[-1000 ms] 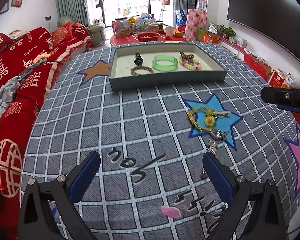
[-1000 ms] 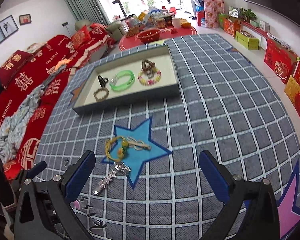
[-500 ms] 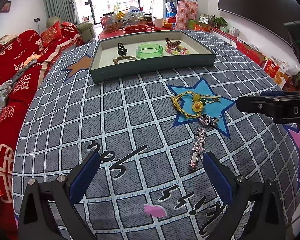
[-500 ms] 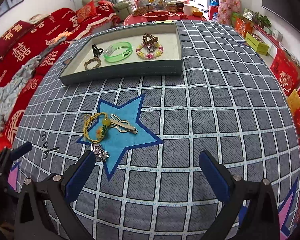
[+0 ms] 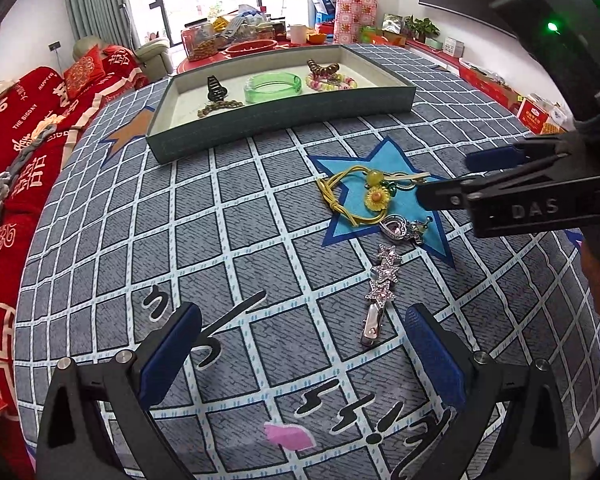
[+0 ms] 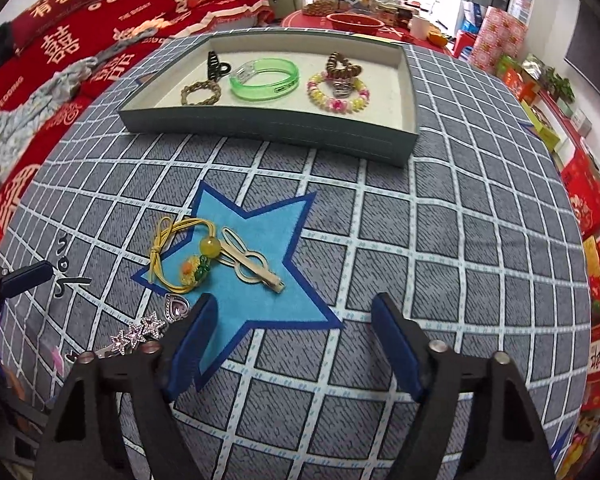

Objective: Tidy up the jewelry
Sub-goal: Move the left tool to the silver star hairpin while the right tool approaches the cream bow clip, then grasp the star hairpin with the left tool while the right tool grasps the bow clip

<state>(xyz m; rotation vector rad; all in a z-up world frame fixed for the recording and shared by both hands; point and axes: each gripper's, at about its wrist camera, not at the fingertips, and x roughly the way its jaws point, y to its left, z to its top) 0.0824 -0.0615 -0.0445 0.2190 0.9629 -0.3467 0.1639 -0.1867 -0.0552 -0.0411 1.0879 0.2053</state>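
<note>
- Task items not yet in the tray [image 6: 260, 128]: a yellow cord bracelet [image 6: 180, 256] with a bead and flower charm, a wooden clip [image 6: 252, 268], a heart pendant [image 6: 177, 307] and a star hair clip [image 5: 382, 292]. All lie on the checked cloth [image 6: 420, 240], on or beside the blue star patch [image 6: 256, 292].
- Right gripper [image 6: 292, 344]: jaws closing from wide, with nothing between them but bare blue patch. No pad touches any item.
- Governing relation, right wrist view: the wooden clip lies just beyond the fingertips at about 11 o'clock. Its long axis runs from 10 o'clock to 4 o'clock, oblique to the line joining the two pads.
- Judgement: the right gripper is the nearer tool for the wooden clip and the bracelet. A forward shift toward 11 o'clock is required, and probably a wrist roll so the pads close across the clip's narrow width.
- The bracelet touches the clip's looped end and may overlap it; a grip taken at the plain lower end avoids dragging the cord.
- Left gripper [image 5: 300, 344]: jaws wide and empty. In the left wrist view the star hair clip lies between the fingertips, nearer the right-hand pad, with its long axis from 12 to 6 o'clock.
- Tray position: 12 o'clock in both views, well apart from the loose items. It holds a green bangle [image 6: 265, 79] and other pieces.
</note>
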